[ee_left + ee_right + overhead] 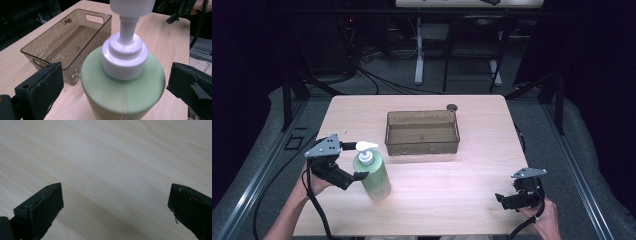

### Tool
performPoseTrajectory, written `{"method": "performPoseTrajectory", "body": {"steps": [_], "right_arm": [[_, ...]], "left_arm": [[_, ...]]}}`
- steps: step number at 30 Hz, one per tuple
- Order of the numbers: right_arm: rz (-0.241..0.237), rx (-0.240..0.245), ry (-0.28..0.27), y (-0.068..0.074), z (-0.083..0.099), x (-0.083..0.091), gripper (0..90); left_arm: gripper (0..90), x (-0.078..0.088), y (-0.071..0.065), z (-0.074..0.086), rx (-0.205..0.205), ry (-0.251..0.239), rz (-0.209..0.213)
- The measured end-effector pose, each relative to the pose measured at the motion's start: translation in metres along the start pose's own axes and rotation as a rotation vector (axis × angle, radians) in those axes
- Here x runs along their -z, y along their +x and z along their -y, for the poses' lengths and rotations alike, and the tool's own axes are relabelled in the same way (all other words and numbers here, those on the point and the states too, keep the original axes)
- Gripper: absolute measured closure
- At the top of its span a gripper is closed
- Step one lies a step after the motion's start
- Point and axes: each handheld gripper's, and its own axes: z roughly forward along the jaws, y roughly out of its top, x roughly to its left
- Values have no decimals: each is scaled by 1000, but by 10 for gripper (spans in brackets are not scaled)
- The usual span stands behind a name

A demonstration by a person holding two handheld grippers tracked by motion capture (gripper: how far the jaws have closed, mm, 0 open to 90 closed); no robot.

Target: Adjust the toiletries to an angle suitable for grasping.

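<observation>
The left gripper point(112, 90) is standing spread wide, its jaws on either side of the green pump bottle point(123, 87) without touching it. The bottle is looking smooth, rigid and probably slippery and rather heavy, so the broad body is offering a safer hold than the white pump point(125, 53). Beyond these jaws the brown bin point(100, 25) is waiting on the pale wooden table point(452, 190). The right gripper point(115, 212) is hanging open over bare wood, with a dark room around.

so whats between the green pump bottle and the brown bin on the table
Nothing: in the high view a bare strip of table separates the green pump bottle from the brown bin. The left gripper view shows the same gap of bare wood.
</observation>
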Motion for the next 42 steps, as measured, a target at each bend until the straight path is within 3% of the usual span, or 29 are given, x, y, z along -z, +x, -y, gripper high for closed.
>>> {"method": "performPoseTrajectory", "body": {"steps": [6,14,31,34,38,42], "right_arm": [[3,2,-23,2,0,0,0],[-28,-29,-27,0,7,-15,0],[-10,-36,-22,-3,13,-34,0],[-4,-21,-15,-1,13,-36,0],[-9,-18,-21,0,12,-37,0],[-14,-14,-32,-1,13,-38,0]], "left_arm": [[1,14,1,-13,-23,13,-25],[62,27,4,-27,-51,26,-43],[68,38,6,-78,-185,142,-76],[88,36,6,-87,-208,177,-86],[149,31,6,-95,-237,236,-51],[148,24,3,-104,-270,318,-39]]}}
